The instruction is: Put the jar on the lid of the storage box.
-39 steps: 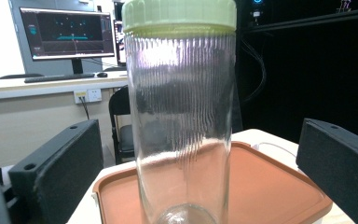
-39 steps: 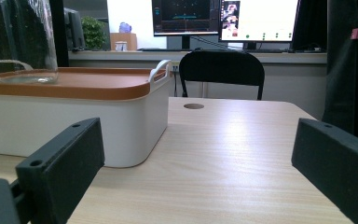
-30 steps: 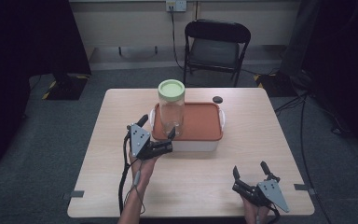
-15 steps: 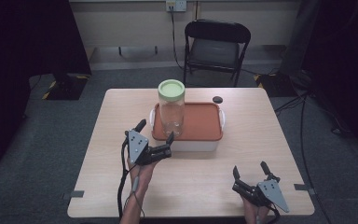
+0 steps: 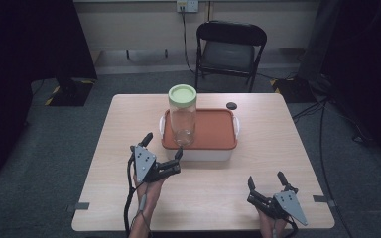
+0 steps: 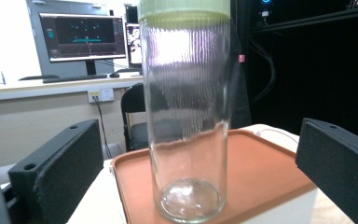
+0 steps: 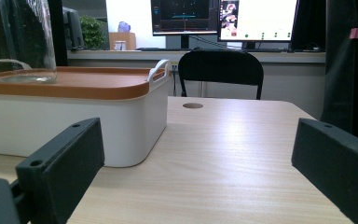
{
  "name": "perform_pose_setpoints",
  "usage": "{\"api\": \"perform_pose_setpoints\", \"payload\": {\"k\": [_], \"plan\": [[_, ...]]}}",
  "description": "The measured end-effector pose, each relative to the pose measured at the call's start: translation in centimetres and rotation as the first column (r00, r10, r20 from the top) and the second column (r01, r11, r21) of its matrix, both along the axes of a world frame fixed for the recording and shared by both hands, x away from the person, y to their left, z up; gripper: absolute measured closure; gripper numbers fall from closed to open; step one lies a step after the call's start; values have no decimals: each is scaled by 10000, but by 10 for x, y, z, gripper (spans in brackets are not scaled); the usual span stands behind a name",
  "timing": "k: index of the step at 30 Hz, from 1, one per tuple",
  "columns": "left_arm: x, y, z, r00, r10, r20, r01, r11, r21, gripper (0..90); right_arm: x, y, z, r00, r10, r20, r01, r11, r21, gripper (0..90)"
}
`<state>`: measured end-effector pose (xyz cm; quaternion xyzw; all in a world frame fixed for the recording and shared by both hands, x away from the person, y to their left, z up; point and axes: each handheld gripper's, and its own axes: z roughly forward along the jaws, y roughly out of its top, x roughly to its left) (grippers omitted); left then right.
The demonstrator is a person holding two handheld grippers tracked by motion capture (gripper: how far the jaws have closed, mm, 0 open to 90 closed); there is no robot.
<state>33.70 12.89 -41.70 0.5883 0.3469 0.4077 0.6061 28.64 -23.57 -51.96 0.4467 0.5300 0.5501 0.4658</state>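
Glass jar (image 5: 182, 119) stands upright on orange lid (image 5: 213, 130).

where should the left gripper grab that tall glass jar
Grip the glass jar around its straight ribbed wall at mid height, coming in level from the person's side. It stands upright on the orange lid, and the open left gripper already faces it, jaws either side.
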Motion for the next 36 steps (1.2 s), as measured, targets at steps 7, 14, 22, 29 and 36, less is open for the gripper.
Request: {"api": "perform_pose_setpoints", "payload": {"k": [7, 14, 22, 29, 36], "plan": [[-5, 2, -8, 9999, 88, -115, -89, 10000, -26, 3, 0, 0, 0, 10000, 5, 6, -5, 10000, 5, 15], [-10, 2, -19, 9999, 66, -99, -64, 9998, 186, 7, 0, 0, 0, 10000, 3, 13, -3, 10000, 9, 15], [-14, 5, -30, 9998, 14, -216, -8, 9996, 292, 7, 0, 0, 0, 10000, 2, 16, -2, 10000, 8, 15], [-17, 11, -43, 9993, 152, -334, -140, 9993, 356, 7, 0, 0, 0, 10000, 4, 19, -4, 10000, 9, 15], [-19, 17, -52, 9987, 378, -347, -366, 9987, 349, 7, 0, 0, 0, 10000, 1, 20, -1, 10000, 8, 15]]}}
